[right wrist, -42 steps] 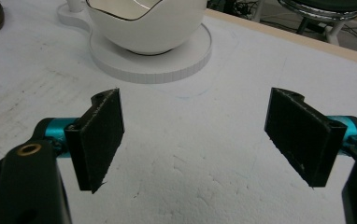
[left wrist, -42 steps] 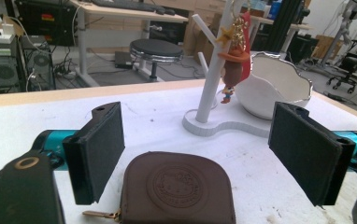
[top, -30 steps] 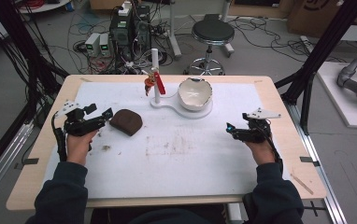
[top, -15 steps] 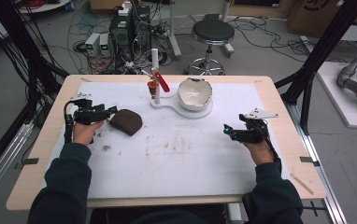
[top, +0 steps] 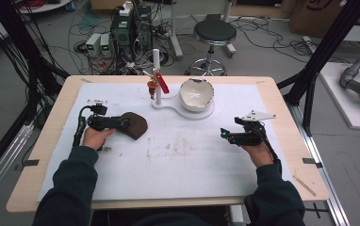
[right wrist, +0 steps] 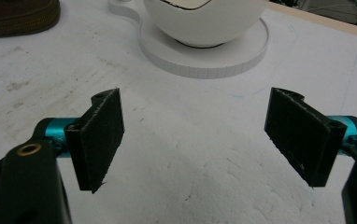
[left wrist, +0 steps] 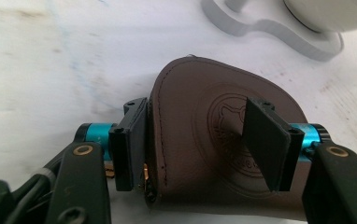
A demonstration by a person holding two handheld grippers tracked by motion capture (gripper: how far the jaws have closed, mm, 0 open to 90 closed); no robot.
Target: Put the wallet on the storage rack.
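Brown pouch [left wrist: 214, 140] near white stand [top: 187, 110]; bowl [top: 196, 93] seemingly cracked.

The brown leather pouch [top: 133, 125] lies flat on the white mat that covers the table, in the mat's left half, nearer its far edge than its near edge and well in from the left edge. It is rounded like a half-oval, with one straight end and a curved outline, and a line of stitching runs along its rim. A round emblem with a cat-like face is pressed into its top face [left wrist: 223, 135]. From the side it shows a brown zip band along its edge [right wrist: 20, 16].
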